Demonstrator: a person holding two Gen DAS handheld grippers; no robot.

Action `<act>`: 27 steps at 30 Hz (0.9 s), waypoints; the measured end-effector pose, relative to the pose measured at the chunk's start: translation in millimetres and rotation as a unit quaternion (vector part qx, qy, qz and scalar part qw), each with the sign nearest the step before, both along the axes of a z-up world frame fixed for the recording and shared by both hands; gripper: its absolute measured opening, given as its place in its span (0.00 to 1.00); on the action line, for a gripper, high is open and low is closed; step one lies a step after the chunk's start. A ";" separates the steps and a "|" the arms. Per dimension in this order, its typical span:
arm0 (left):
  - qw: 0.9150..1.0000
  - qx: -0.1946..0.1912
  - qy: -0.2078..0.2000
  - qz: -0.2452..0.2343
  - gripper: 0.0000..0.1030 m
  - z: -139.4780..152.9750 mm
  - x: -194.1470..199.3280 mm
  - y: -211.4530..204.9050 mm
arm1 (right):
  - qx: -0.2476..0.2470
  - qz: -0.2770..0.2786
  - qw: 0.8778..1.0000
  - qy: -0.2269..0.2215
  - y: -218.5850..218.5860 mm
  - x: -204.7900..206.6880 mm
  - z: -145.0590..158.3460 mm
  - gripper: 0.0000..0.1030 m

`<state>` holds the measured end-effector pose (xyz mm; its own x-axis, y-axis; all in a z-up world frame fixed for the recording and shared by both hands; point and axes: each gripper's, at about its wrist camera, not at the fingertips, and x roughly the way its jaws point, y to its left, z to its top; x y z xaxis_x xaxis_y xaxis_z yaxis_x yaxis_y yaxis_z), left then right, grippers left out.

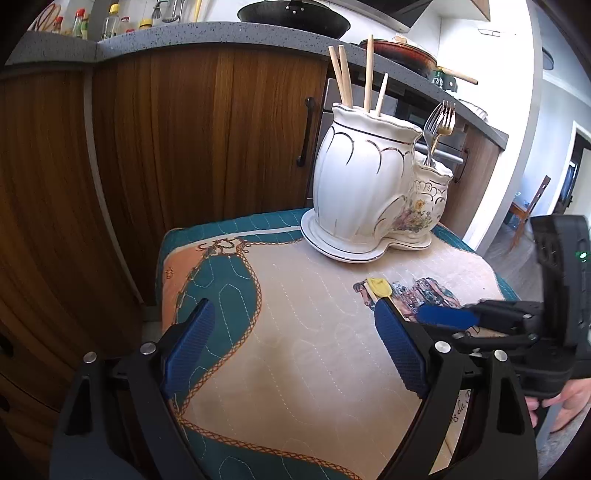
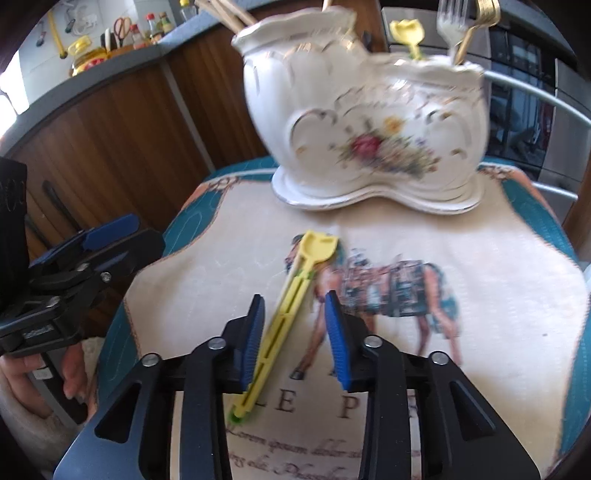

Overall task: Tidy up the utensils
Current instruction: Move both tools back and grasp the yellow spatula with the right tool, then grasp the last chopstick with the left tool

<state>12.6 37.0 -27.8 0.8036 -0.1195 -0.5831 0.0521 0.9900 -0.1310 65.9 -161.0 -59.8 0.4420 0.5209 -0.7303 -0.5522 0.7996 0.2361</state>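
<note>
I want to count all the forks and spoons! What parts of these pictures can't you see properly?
- Ceramic holder, right wrist view: blurred, so its fine details are unclear.
- Forks, same view: cut off by the top edge.
- Yellow utensil on the cloth, left wrist view: mostly hidden behind the left gripper.
- Everything inside the holder: hidden by its walls in both views, so no exact count.

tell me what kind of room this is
Most likely a home kitchen: a wok sits on the speckled counter, sauce bottles line its back, and a built-in oven stands behind the ceramic utensil holder.
</note>
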 end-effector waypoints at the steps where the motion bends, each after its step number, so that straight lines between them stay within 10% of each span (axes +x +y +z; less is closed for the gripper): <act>1: 1.000 -0.002 -0.001 -0.003 0.84 0.3 -0.6 0.4 | -0.008 0.000 1.000 0.000 3.2 0.4 -2.3 0.26; 14: 0.998 0.027 0.034 -0.036 0.82 -5.5 7.2 -29.7 | 0.067 -0.037 0.997 0.033 -44.9 8.6 14.4 0.10; 23: 0.990 0.042 0.121 -0.063 0.66 -29.5 30.3 -95.0 | 0.053 -0.082 0.995 -0.002 -81.9 16.8 25.3 0.10; 27: 0.987 0.079 0.126 -0.065 0.43 -32.9 35.4 -104.2 | 0.043 -0.066 0.997 -0.008 -76.3 13.4 25.5 0.10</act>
